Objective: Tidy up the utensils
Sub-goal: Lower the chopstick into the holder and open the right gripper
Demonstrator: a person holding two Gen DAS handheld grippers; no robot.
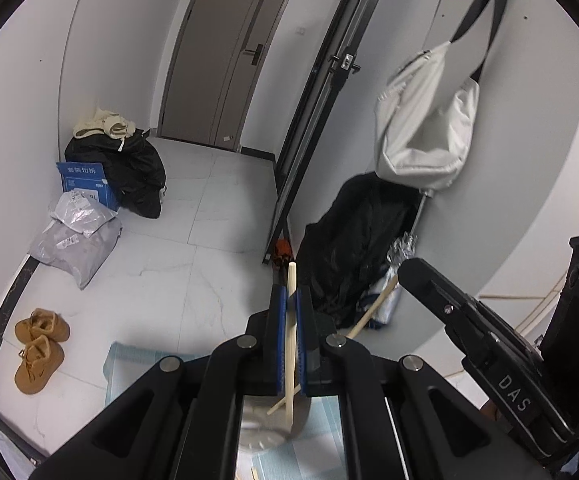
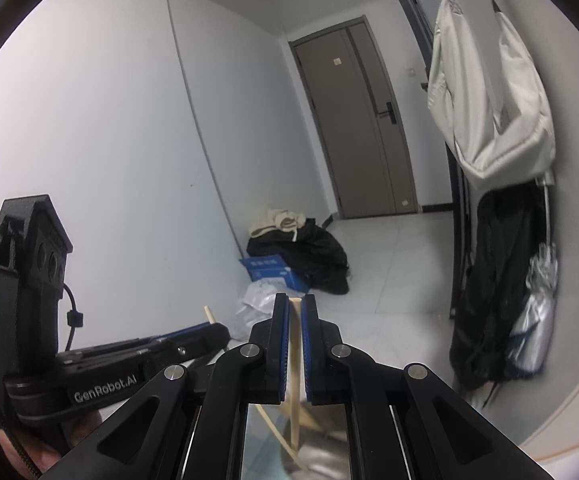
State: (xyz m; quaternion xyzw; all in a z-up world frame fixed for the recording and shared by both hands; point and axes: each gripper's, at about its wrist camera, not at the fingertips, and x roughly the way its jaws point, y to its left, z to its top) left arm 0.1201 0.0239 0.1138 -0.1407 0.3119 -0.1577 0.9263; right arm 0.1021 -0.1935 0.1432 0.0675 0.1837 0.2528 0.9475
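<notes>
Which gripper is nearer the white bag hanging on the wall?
Right. The right gripper sits on the bag's side; the left gripper, also shut on a chopstick, is farther from that wall.

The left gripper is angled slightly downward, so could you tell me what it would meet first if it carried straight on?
Probably the pale tiled floor. The left gripper, shut on a chopstick, has open air ahead; the black door frame stands close to that line, though depth is unclear.
</notes>
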